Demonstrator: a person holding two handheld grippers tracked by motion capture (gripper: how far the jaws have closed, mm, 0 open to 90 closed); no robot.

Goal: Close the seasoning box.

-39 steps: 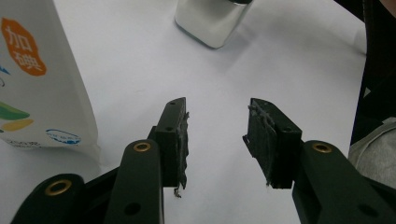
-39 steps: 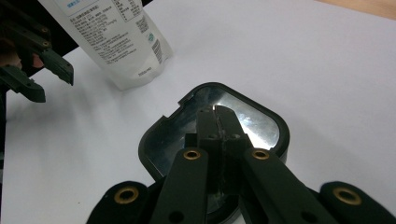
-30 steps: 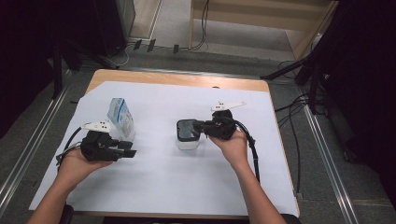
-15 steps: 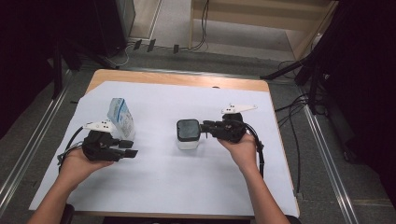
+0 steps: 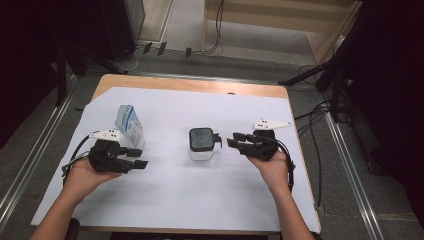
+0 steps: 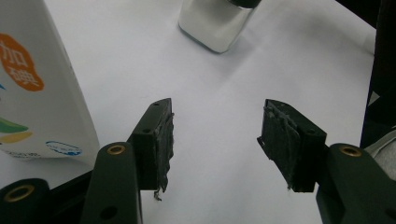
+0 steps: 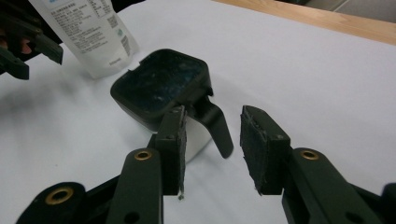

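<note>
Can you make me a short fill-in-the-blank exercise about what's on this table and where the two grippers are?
1. The container has a lid of ____ colour with a tab toward the right gripper.
2. The white pouch stands beside the ____ gripper.
3. Between the pads of the left gripper there is ____.
4. The right gripper, whose jaws have just been opening, is ____ the container, not gripping it.

Missing words: black; left; nothing; apart from
</note>
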